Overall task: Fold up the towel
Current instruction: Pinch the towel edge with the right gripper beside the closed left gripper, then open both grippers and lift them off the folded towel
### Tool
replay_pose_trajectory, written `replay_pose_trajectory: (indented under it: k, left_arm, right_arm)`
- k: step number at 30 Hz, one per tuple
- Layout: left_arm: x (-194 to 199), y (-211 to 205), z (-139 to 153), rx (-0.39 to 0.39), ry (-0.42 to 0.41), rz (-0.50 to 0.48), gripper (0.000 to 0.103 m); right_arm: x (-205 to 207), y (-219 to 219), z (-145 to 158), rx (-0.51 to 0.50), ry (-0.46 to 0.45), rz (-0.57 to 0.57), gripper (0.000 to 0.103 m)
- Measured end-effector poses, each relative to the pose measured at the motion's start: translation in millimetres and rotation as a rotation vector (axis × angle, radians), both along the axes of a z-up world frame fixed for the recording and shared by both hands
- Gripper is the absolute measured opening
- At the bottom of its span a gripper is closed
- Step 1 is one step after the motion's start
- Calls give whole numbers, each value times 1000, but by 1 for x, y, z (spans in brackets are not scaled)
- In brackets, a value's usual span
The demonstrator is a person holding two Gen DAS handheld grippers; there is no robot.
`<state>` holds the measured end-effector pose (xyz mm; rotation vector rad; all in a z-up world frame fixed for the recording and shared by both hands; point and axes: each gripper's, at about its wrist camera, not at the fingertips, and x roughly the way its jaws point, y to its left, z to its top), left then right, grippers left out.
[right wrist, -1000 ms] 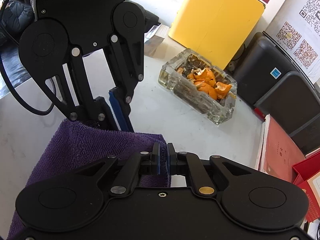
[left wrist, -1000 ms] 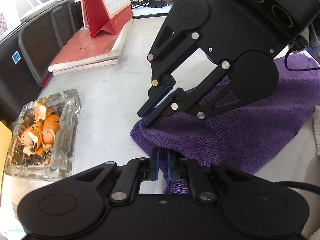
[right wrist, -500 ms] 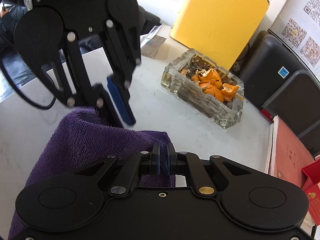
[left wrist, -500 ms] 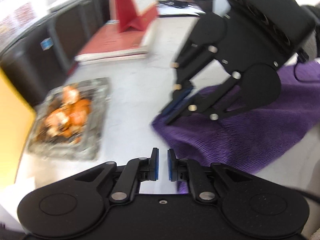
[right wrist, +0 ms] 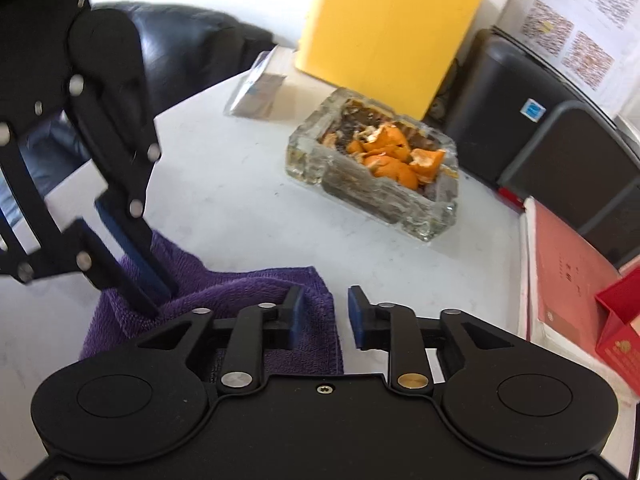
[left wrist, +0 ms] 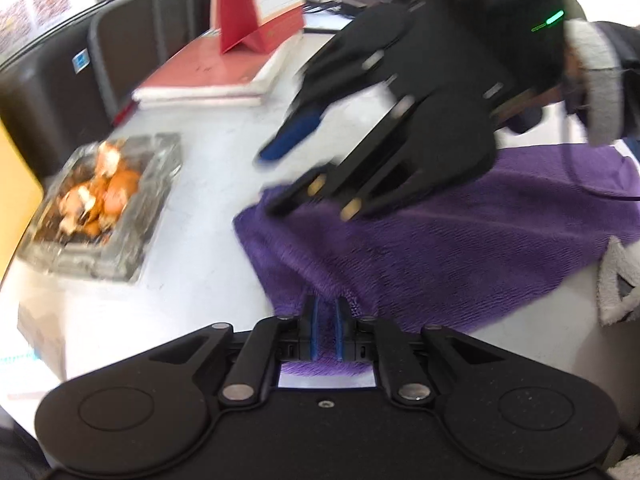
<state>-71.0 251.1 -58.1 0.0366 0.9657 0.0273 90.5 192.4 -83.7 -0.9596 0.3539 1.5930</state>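
Your right tongs [right wrist: 322,316] were pinched on the towel's corner a moment ago, and now they are opening, with the two blue pads well apart. That corner of the purple towel [right wrist: 280,292] lies under the left pad and in the gap, but nothing squeezes it. Seen from your other hand, the right tongs [left wrist: 288,172] are blurry, with one finger up in the air and one down on the cloth.

Your left tongs [left wrist: 325,330] are together, clamped on a bunched bit of the towel [left wrist: 460,248]. The cloth goes in between the blue pads and spreads out past their tips, across the white table [left wrist: 208,264]. From the right side, the left tongs [right wrist: 154,296] poke down into the towel's raised fold, just to the left of your right tongs.

Past the tips of the right tongs sits a glass dish [right wrist: 372,192] full of orange peels [right wrist: 394,160], well apart from the towel. Behind the dish stands a yellow box [right wrist: 384,24]. Off to the right of the right tongs lies a red book [right wrist: 568,272]. A grey sleeve [left wrist: 600,84] shows behind the right tongs.
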Motion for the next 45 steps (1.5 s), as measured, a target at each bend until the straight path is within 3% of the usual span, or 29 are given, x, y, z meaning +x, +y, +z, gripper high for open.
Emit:
replay_pose_trajectory:
  k: [6, 10, 12, 16, 19, 24, 27, 30, 32, 39, 45]
  left_arm:
    - [-14, 13, -1, 28, -4, 78, 13]
    - [-16, 15, 8, 79, -10, 115, 13]
    - [-15, 13, 18, 50, -52, 115, 13]
    - [7, -3, 30, -34, -120, 52, 13]
    - [34, -37, 28, -63, -127, -69, 13]
    - [69, -88, 12, 11, -71, -222, 13]
    - [75, -99, 2, 70, -29, -251, 13]
    - [76, -100, -7, 124, 24, -253, 13]
    - [74, -97, -9, 128, 35, -244, 14]
    - [77, -106, -7, 195, 79, -228, 15]
    - [83, -115, -8, 248, 119, -227, 16]
  right_arm:
    - [13, -64, 48, 126, 44, -204, 45]
    - [15, -114, 67, 133, 76, -360, 45]
    - [9, -136, 72, 125, 93, -416, 45]
    - [-14, -196, 63, 50, 105, -586, 45]
    - [-23, -236, 50, 2, 147, -735, 45]
    - [-33, -307, 39, -34, 166, -1004, 45]
    - [-33, -363, 42, -11, 149, -1176, 45]
    - [-32, -400, 48, 15, 115, -1260, 45]
    - [-23, -437, 53, 63, 143, -1344, 45]
    - [33, -509, 36, 145, 247, -1428, 45]
    - [80, -516, 13, 86, 262, -1338, 45]
